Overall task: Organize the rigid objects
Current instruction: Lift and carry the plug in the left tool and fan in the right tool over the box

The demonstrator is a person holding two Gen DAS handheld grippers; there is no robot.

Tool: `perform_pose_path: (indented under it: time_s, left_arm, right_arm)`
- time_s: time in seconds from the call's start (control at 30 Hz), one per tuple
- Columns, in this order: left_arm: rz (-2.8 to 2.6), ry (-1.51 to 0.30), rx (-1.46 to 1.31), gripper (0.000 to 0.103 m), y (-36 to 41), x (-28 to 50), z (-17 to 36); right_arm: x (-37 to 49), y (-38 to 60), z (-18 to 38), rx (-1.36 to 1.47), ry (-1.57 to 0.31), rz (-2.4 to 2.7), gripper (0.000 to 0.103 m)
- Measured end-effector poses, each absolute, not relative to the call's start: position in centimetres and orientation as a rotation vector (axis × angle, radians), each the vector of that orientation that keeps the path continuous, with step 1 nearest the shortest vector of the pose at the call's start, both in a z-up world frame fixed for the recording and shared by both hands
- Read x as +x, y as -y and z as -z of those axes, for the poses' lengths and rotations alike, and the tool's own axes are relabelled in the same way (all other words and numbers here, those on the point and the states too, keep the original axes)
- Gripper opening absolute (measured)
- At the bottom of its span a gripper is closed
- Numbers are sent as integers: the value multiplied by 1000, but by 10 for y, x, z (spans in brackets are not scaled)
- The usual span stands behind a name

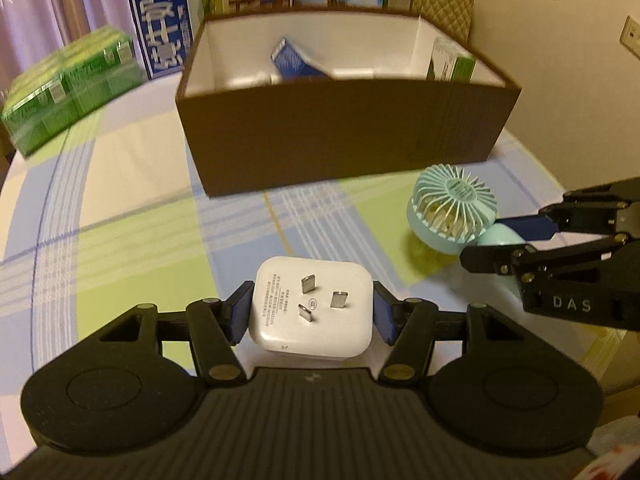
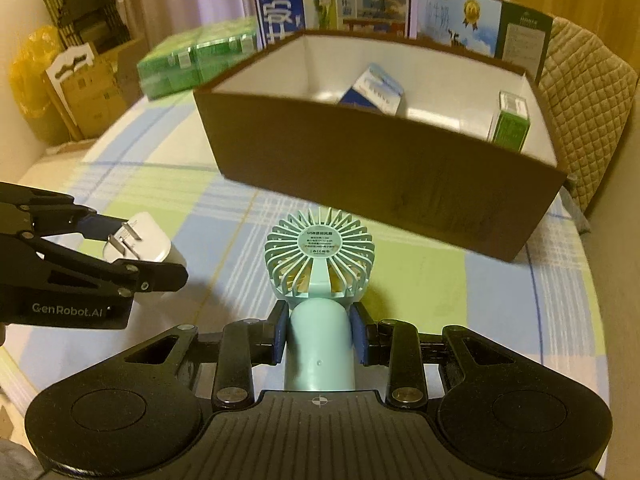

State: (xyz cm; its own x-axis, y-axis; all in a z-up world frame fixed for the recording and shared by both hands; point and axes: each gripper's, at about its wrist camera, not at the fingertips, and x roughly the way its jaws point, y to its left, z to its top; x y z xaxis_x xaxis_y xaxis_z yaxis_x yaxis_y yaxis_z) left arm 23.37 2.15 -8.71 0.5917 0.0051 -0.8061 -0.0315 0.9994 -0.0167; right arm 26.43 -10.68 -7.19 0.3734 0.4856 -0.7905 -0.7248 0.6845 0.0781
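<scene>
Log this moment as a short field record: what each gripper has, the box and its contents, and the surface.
left gripper: shut on white plug adapter, prongs facing the camera
right gripper: shut on handle of mint handheld fan
brown box: open top, white inside, ahead of both grippers
box contents: blue carton leaning, green carton upright at right side
surface: checked tablecloth

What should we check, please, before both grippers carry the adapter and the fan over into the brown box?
1. Left gripper shut on the white adapter: ok.
2. Right gripper shut on the fan at its handle: ok.
3. Both items lifted off the tablecloth: cannot tell.
4. Brown box open on top: ok.
5. Free floor space inside, between the blue carton and the green carton: ok.
6. Grippers apart from each other: ok.
</scene>
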Motion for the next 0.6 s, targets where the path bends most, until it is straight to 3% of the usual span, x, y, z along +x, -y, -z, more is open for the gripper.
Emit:
perform_pose_path:
  time_s: [0.6]
  left_arm:
    - [-27, -759, 18, 56, -35, 303, 13]
  right_arm:
    - [324, 91, 2, -200, -774, -806, 30]
